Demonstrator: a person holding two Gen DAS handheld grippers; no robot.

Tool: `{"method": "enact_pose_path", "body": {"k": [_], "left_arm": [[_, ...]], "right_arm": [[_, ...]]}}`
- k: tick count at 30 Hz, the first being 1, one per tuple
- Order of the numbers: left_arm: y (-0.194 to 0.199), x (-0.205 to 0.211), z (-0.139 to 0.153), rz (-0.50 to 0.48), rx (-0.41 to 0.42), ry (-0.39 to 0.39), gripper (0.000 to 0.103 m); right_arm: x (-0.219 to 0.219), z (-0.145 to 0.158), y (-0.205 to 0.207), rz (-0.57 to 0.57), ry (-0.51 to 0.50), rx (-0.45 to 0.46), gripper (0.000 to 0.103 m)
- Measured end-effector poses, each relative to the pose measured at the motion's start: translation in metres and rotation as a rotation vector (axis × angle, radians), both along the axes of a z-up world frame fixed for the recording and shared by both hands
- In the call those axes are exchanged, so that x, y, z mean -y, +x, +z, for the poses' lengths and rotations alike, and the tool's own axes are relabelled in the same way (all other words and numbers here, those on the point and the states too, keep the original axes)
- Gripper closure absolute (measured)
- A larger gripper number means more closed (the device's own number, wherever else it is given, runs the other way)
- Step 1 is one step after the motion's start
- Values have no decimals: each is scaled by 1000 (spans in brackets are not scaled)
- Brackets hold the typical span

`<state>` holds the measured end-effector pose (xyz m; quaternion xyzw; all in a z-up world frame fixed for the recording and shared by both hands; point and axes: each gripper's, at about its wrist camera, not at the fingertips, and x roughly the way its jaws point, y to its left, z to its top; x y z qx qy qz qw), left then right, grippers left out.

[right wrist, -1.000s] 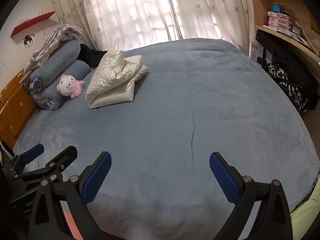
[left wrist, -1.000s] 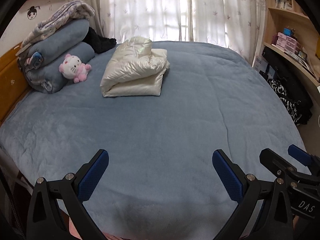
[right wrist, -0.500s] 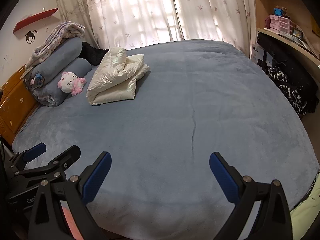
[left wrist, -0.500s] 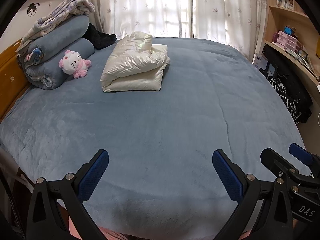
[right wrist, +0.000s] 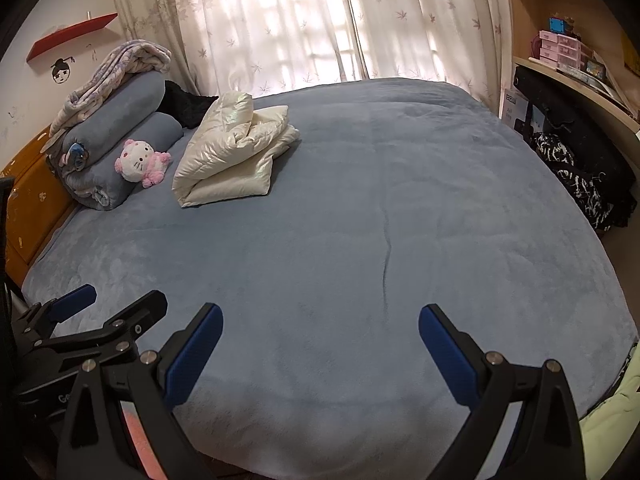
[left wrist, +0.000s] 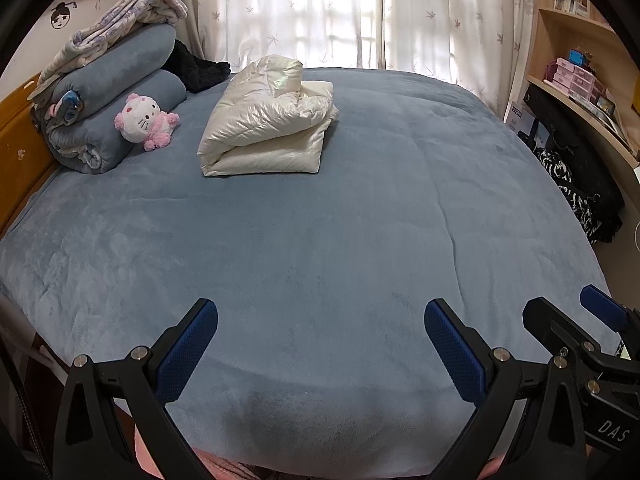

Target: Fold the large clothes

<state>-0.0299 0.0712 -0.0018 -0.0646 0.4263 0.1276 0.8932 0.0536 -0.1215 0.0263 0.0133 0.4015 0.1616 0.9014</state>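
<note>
The cream puffer jacket (left wrist: 268, 128) lies folded into a thick bundle on the far left part of the blue bed cover (left wrist: 360, 220), just beside a pink plush toy (left wrist: 144, 122) and the rolled blue blankets (left wrist: 116, 100) by the headboard; both tongs are well apart from it, over the near edge of the bed. The left gripper (left wrist: 320, 344) has its jaws spread wide and holds nothing; the right gripper (right wrist: 320, 344) is likewise spread and empty. The jacket looks light, soft and springy — its shiny shell is likely slippery, and the filling may push a fold back open; a pinch on a seamed edge or hem, not the puffed middle, would probably hold best.
</note>
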Motion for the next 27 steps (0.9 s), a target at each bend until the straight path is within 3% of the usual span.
{"method": "enact_pose_path", "body": {"k": [27], "left_arm": [[-1, -3, -1, 0, -9, 9, 1]], "right_arm": [[-1, -4, -3, 8, 16, -18, 4]]}}
